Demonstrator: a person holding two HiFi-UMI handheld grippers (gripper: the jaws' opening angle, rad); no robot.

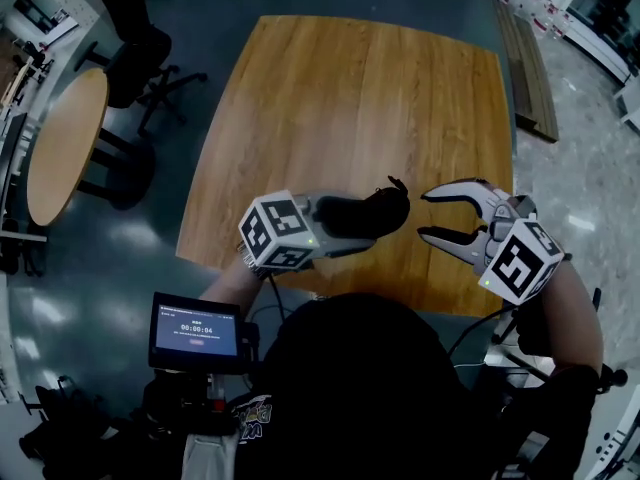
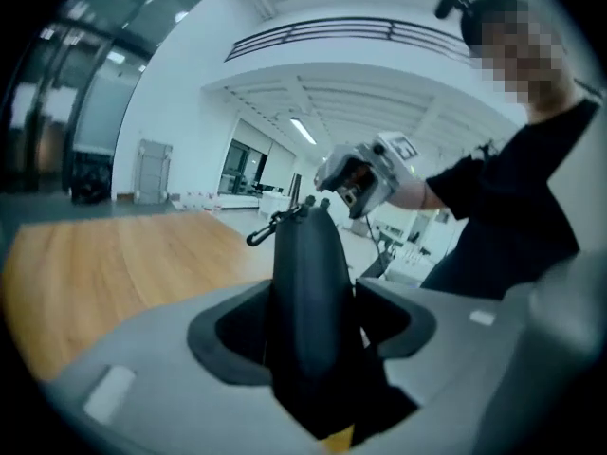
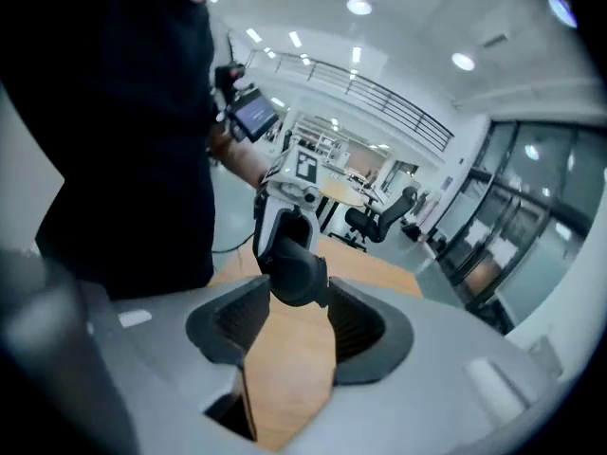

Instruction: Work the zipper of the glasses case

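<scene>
A square wooden table (image 1: 350, 98) fills the middle of the head view, its top bare apart from what is held above its near edge. The person, in a dark top (image 1: 350, 388), stands at that near edge. To the left of the table, well apart from it, stands a smaller round table (image 1: 60, 148), with a black office chair (image 1: 135, 38) at its far side. A stack of wooden planks (image 1: 530, 68) lies on the floor at the far right.

The left gripper (image 1: 365, 225) reaches in from the near left, its marker cube (image 1: 280, 230) facing up. Its jaws are clamped on the black glasses case (image 1: 390, 206), which is lifted off the table and points to the right; the left gripper view shows the case wedged between the two pads, its narrow end sticking out past the tips. A small black clip (image 2: 266, 230) hangs off that free end.

The right gripper (image 1: 424, 215) comes in from the near right and faces the case's free end. Its jaws are parted and grasp nothing: the case end sits just beyond the fingertips, not between them, and only the table surface shows through the gap in the right gripper view.

A small lit screen (image 1: 195, 333) is mounted at the person's near left.
</scene>
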